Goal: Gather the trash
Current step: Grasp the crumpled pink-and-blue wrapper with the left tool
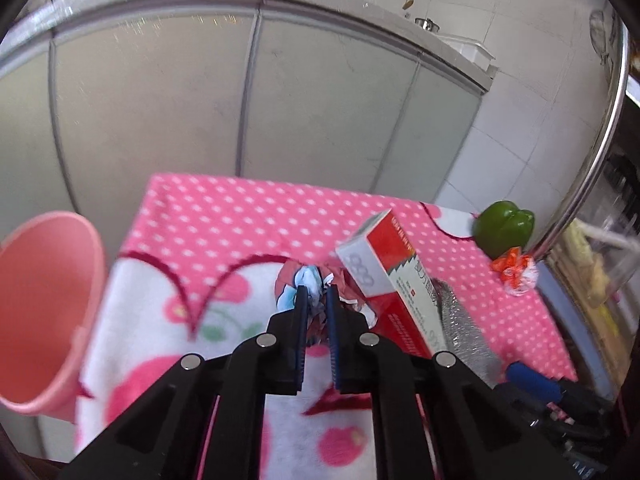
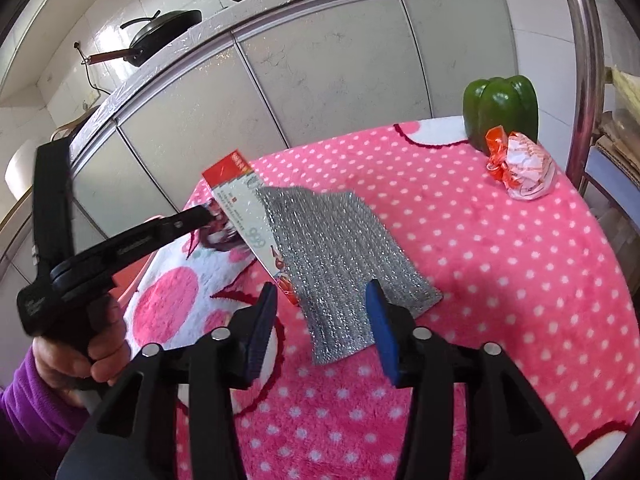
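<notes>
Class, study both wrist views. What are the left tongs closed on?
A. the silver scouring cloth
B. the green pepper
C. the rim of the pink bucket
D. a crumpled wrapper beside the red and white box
D: the left tongs pinch the crumpled wrapper next to the red and white box; the other three things lie apart from them.

Left gripper (image 1: 317, 294) angled downward, jaws nearly together, pinching a crumpled wrapper (image 1: 310, 280), right gripper (image 2: 322, 296) angled downward, jaws parted, empty
</notes>
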Demonstrator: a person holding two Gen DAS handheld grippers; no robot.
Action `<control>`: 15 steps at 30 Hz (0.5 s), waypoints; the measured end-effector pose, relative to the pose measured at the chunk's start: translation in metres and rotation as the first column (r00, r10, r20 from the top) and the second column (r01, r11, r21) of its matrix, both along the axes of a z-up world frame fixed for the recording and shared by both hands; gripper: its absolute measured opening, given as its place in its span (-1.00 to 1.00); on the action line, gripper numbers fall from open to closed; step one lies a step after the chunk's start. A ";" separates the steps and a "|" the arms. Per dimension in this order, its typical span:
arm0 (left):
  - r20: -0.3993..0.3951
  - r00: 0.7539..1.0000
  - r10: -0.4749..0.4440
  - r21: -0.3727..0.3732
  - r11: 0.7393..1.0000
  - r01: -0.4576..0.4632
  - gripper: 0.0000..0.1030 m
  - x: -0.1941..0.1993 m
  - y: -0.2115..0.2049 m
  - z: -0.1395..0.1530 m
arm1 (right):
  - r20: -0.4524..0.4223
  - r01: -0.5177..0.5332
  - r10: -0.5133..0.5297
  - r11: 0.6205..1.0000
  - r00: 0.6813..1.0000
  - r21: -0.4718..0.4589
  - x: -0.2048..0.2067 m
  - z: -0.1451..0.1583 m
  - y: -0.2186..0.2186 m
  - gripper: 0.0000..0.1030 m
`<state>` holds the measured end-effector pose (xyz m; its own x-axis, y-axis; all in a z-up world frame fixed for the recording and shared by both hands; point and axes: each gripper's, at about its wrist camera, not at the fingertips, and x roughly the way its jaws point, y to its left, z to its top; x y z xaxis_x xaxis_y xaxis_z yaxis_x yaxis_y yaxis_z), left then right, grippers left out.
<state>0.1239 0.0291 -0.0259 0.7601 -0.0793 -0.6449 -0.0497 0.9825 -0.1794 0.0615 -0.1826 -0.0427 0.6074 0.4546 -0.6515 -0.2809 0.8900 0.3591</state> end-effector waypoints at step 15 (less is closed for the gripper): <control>0.030 0.999 0.031 0.017 0.999 -0.032 -0.99 -0.033 0.024 0.016 | 0.010 -0.036 0.037 0.996 0.999 -0.084 0.007 0.004 0.018 -0.08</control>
